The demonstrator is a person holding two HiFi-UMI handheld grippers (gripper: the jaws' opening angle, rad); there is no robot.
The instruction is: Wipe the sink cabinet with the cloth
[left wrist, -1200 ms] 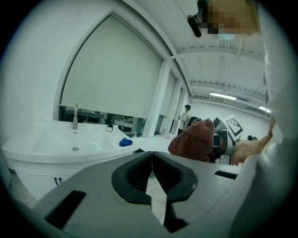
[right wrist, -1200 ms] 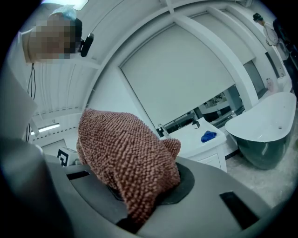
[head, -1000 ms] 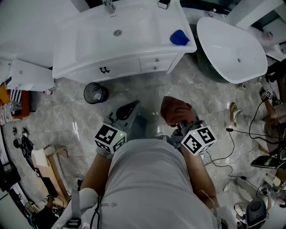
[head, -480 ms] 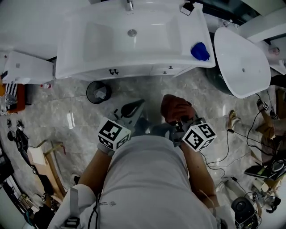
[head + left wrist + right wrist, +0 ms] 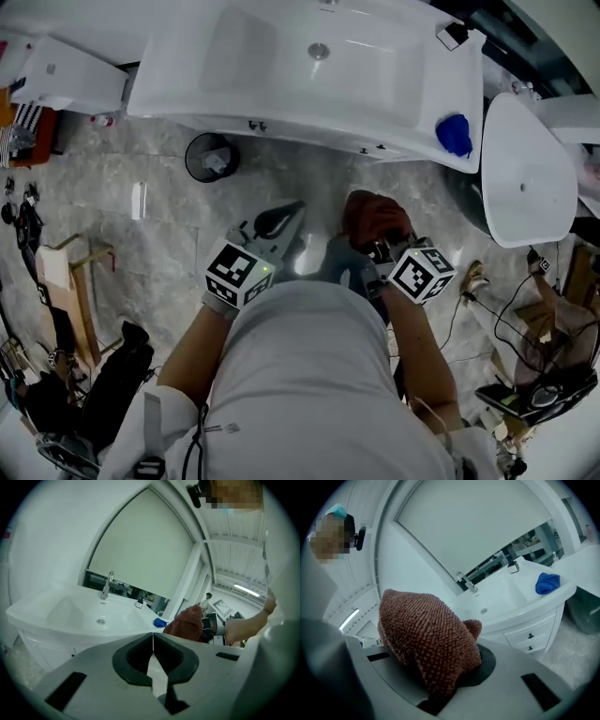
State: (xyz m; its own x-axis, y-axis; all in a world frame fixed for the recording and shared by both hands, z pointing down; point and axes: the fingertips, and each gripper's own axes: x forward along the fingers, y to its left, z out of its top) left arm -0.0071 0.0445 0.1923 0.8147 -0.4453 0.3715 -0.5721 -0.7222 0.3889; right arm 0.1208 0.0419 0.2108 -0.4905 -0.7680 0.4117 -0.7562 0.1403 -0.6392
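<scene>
Floor: grey marbled tile (image 5: 141,244), glossy, seen from steeply above. The white sink cabinet (image 5: 187,89) is set across the top of the head view, its drain (image 5: 320,51) at upper centre. A blue crumpled item (image 5: 454,134) is left on the counter's right end. A black waste bin (image 5: 209,157) is placed on the floor just below the cabinet front. A white oval tub (image 5: 525,169) is seen at the right edge.

The left gripper (image 5: 272,225) is held low, left of centre, well apart from the cabinet. Its jaws are pressed together with nothing between them, as its own view confirms (image 5: 153,641).

The right gripper (image 5: 377,246) is clenched on the cloth (image 5: 375,217), a brown nubby bundle carried at mid-frame, not touching the cabinet.

Shown only by the gripper views: the faucet (image 5: 107,584) and an arched pale panel (image 5: 140,545) behind the basin. The drawer pulls (image 5: 529,636) are made out clearly in the right gripper view, where the cloth (image 5: 426,634) is draped over the jaws. Bin and floor clutter are given by the head view alone.
</scene>
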